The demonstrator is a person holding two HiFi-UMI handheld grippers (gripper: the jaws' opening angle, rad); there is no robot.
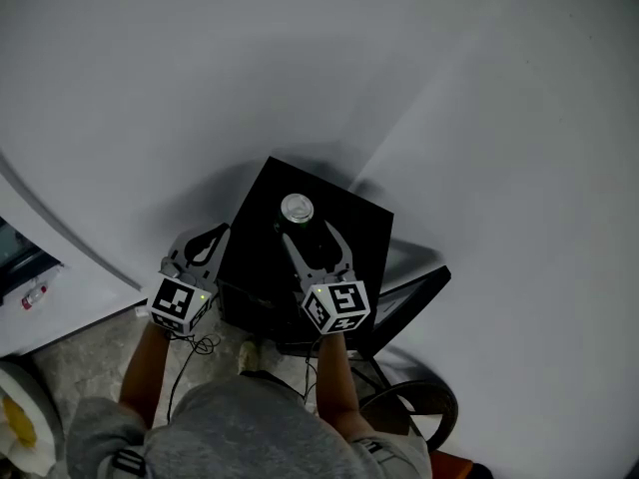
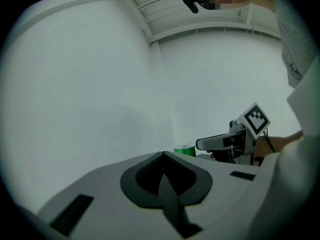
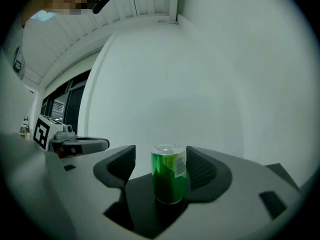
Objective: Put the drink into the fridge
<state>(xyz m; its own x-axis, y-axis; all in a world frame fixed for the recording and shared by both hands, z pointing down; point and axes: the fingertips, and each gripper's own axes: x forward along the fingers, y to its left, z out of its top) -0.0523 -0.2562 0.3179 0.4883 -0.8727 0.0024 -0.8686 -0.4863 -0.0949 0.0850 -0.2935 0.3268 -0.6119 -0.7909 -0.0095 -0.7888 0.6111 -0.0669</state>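
A green drink can (image 1: 298, 209) with a silver top stands upright on a black box-shaped unit (image 1: 255, 257). My right gripper (image 1: 306, 230) is open, one jaw on each side of the can (image 3: 169, 174); a gap shows at the left jaw, and the right jaw sits close to the can. My left gripper (image 1: 210, 236) is shut and empty, off the unit's left edge, facing the white wall. In the left gripper view its closed tips (image 2: 163, 155) meet, with the can (image 2: 185, 149) and one of the right gripper's fingers (image 2: 220, 142) beyond them to the right.
A white curved wall (image 1: 300, 68) rises just behind the unit. A black panel (image 1: 404, 302) juts out at the unit's right, with a dark round object (image 1: 414, 402) on the floor below it. A white ledge (image 1: 60, 297) runs at the left. Cables (image 1: 195, 352) hang by my left arm.
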